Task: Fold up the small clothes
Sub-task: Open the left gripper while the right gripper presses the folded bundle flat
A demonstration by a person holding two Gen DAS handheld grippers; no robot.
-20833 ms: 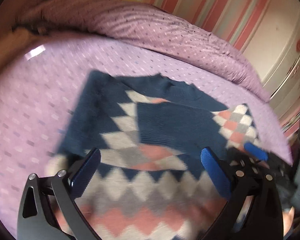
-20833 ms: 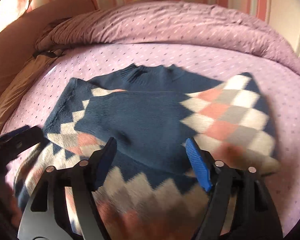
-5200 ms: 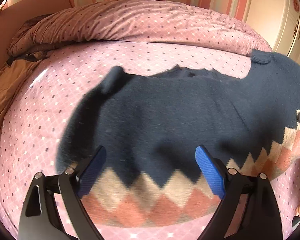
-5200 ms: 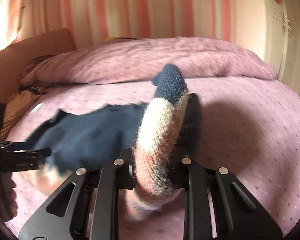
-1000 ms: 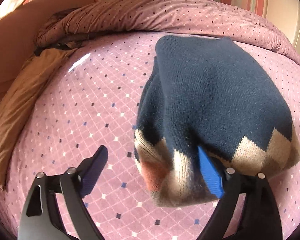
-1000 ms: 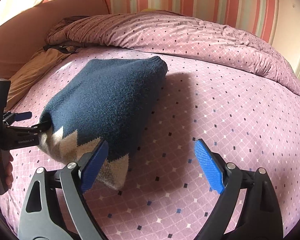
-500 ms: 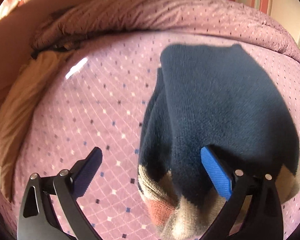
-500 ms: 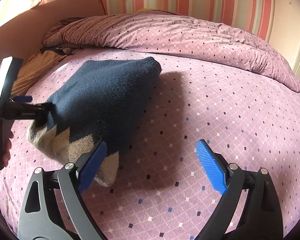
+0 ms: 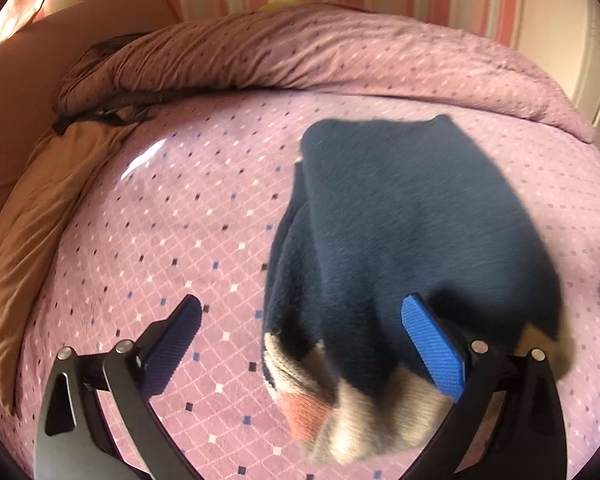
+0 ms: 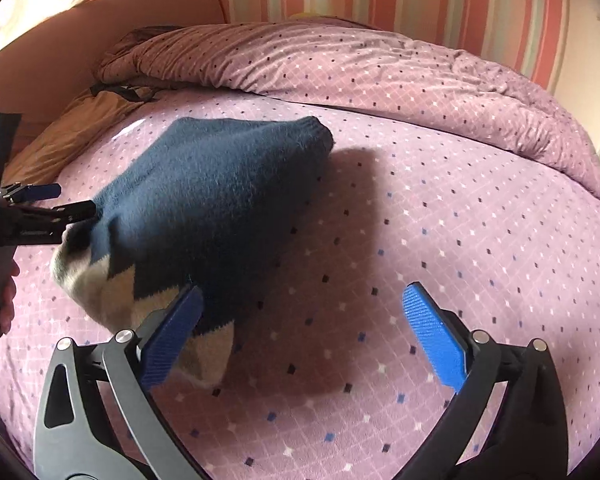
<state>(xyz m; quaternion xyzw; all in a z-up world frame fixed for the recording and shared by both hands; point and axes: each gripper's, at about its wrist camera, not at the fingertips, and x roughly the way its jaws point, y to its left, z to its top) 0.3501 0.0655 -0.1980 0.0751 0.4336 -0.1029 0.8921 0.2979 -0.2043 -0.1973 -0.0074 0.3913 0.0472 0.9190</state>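
knitwear first: the folded sweater (image 10: 204, 200) lies as a thick bundle on the pink bedsheet (image 10: 440, 240) with its small diamond print, left of the middle in the right wrist view and right of the middle in the left wrist view. its top layer is plain navy wool, fuzzy in the light, and the near edge shows a zigzag band of beige with one coral patch; stacked layers show along its left side in the left wrist view, and the far corner ends in a rounded ribbed edge. the left gripper (image 9: 300, 344) has just been opening and its fingers stand spread wide, the near-left corner of the sweater between them, the right blue pad over the knit though whether it touches cannot be told. the right gripper (image 10: 300, 328) has likewise just been opening, its fingers spread with only sheet between them, its left pad just in front of the beige hem. a rumpled duvet (image 10: 380, 68) lies along the far side of the bed, a tan pillow (image 9: 24, 216) to the left.
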